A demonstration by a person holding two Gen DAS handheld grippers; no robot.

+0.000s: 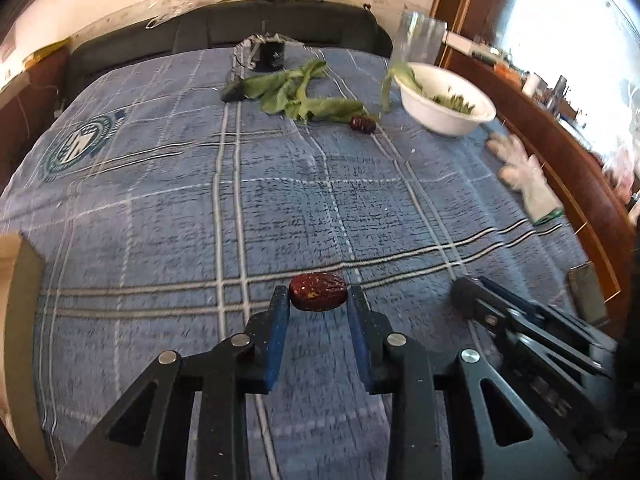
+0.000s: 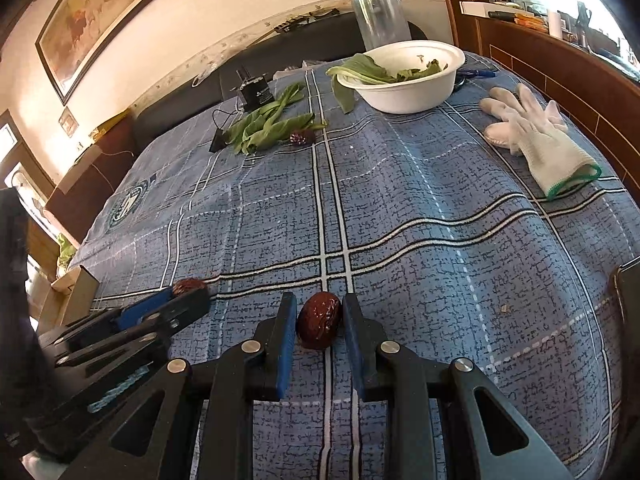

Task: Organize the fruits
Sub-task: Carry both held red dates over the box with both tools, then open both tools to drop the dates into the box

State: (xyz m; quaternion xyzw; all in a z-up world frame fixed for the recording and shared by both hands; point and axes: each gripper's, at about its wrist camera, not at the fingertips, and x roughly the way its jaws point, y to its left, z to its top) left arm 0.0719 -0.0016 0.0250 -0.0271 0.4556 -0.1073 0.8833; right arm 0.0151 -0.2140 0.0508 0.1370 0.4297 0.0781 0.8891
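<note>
My left gripper point(image 1: 319, 300) is shut on a dark red date point(image 1: 318, 297), held crosswise between its blue pads above the blue plaid cloth point(image 1: 280, 208). My right gripper point(image 2: 319, 320) is shut on a second date point(image 2: 319, 319), held upright. Each gripper shows in the other's view, the right one low in the left wrist view point(image 1: 472, 300) and the left one low in the right wrist view point(image 2: 188, 298) with its date point(image 2: 187, 286). A third date point(image 1: 363, 124) lies far back beside loose green leaves point(image 1: 298, 96); it also shows in the right wrist view point(image 2: 301, 137).
A white bowl point(image 1: 452, 116) point(image 2: 404, 92) with greens stands at the back right, a clear glass point(image 2: 380, 20) behind it. A white glove point(image 2: 536, 132) point(image 1: 520, 172) lies at the right edge. A small black device point(image 2: 256, 94) with cable sits at the back. A wooden rail runs along the right.
</note>
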